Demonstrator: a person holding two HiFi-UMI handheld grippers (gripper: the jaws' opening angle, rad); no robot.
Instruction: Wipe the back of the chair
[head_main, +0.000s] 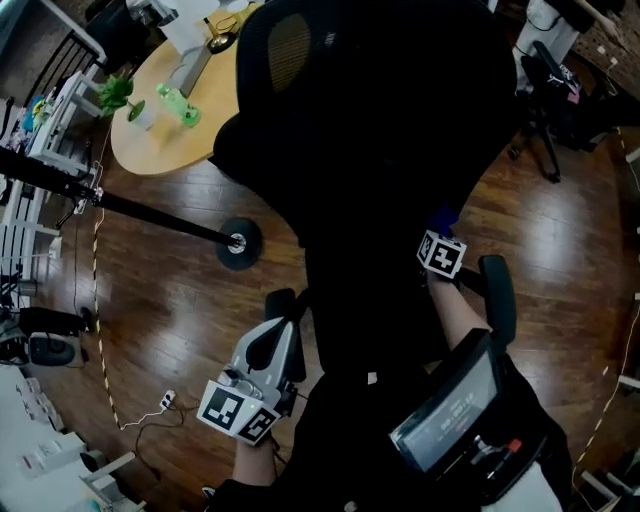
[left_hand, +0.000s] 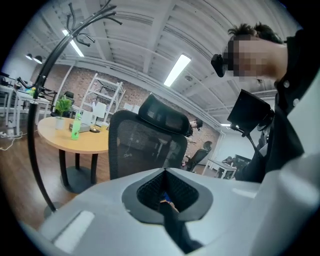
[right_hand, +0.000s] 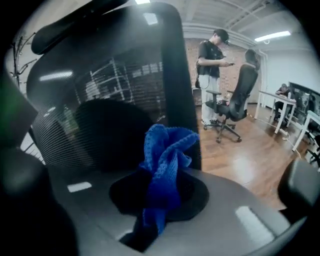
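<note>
A black office chair (head_main: 370, 150) with a mesh back fills the middle of the head view. My right gripper (head_main: 440, 234) is at the chair's right side, shut on a bunched blue cloth (head_main: 443, 218). In the right gripper view the blue cloth (right_hand: 165, 160) sticks up from my right gripper (right_hand: 162, 200), close to the chair's mesh back (right_hand: 100, 105). My left gripper (head_main: 284, 302) is low at the chair's left side. In its own view my left gripper (left_hand: 167, 197) has its jaws together with nothing held, and the chair back (left_hand: 142, 145) stands a little way off.
A round wooden table (head_main: 150, 140) with a green bottle (head_main: 180, 106) and a small plant (head_main: 118, 95) stands at the upper left. A coat stand's black base (head_main: 240, 243) rests on the wood floor. A person (right_hand: 212, 65) and another office chair (right_hand: 235, 100) are farther off.
</note>
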